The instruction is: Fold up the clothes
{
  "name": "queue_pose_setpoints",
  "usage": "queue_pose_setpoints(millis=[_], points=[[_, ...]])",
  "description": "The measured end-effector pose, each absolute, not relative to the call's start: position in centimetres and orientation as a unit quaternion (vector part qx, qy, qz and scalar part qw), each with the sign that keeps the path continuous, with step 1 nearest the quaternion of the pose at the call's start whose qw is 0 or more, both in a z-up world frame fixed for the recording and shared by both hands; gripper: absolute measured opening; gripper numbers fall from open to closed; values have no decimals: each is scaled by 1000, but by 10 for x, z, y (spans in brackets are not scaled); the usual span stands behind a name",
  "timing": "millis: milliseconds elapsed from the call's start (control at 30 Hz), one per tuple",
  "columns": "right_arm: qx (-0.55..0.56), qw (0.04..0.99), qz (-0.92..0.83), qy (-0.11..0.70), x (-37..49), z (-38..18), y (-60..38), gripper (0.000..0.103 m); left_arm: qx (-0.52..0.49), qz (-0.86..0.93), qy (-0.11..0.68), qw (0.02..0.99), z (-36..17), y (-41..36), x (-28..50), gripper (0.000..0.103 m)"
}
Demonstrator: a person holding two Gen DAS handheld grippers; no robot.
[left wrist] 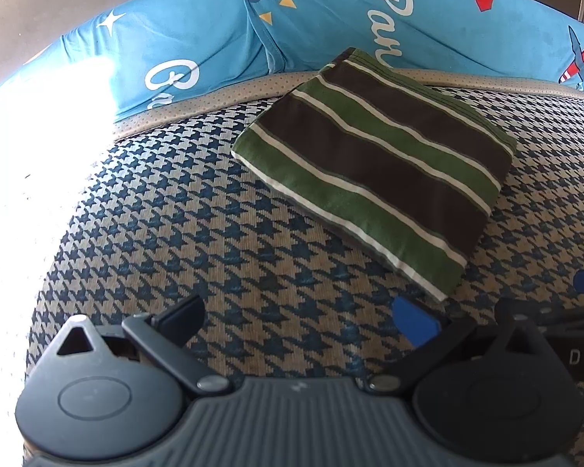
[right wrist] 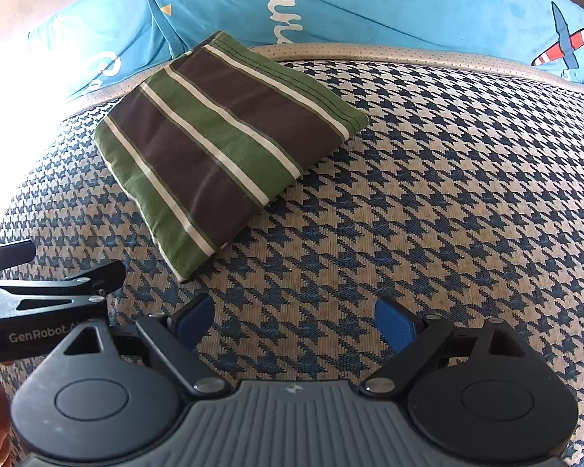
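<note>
Left wrist: houndstooth mattress (left wrist: 214, 233), blue printed bedding (left wrist: 214, 39) behind, sunlight glare

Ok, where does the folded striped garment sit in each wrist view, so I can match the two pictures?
Left wrist: the folded striped garment lies right of centre, beyond the open left gripper.
Right wrist: it lies left of centre, up and left of the open right gripper.
Shared landmark: the blue printed bedding behind its far corner.
</note>
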State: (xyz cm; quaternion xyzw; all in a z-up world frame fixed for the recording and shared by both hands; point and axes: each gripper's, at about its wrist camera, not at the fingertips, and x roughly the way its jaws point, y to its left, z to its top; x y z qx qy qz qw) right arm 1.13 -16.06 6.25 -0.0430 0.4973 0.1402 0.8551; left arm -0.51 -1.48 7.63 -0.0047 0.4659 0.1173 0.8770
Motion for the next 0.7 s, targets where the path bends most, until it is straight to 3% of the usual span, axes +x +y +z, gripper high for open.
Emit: queue_pose_setpoints(millis=[700], points=[[-46, 854, 144, 499, 12, 62, -160, 90, 0, 133, 471, 872, 75, -14, -4, 103]])
